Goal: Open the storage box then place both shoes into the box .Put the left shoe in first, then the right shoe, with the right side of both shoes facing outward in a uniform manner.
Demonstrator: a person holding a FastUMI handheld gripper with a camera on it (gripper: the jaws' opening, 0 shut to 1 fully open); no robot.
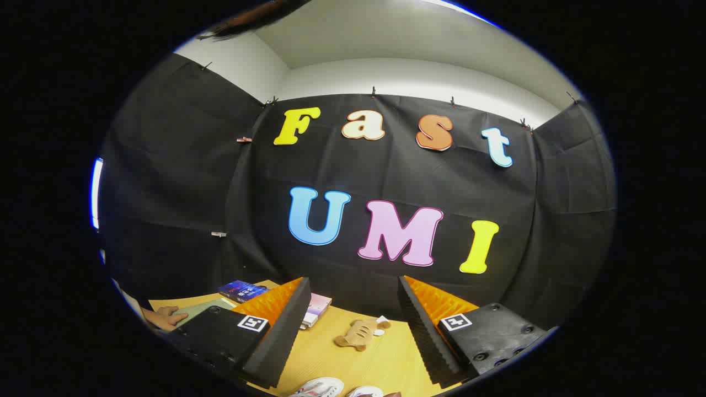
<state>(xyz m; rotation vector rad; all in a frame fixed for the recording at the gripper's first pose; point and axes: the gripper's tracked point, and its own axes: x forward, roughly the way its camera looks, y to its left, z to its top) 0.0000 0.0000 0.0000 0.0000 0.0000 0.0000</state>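
My tool [353, 331] is held up over the desk [325, 353], tilted toward the booth wall, with its two fingers spread wide and nothing between them. The left finger [284, 331] and right finger [422, 331] show black ribbed pads with orange behind, each carrying a small square marker on its black body. Between the fingers and just beyond their tips, a small tan plush toy [358, 333] lies flat on the yellow wood-grain desk, with a small white bit touching its far end. Close under the tool, near the fingers' base, the tops of two white shoes [320, 387] peek in side by side: one with red-and-white detail nearer the left finger, the other [365, 391] just beside it toward the right; can't tell which is left or right shoe from this little. Something dark brown sits touching the second shoe, too cut off to identify. Beyond the left finger, a pink-and-white booklet [317, 306] lies on the desk, partly hidden by the pad. Further out on that side sits a dark blue book [242, 289] and a green sheet [207, 309]. A person's hand [165, 318] rests flat at the edge of the green sheet.
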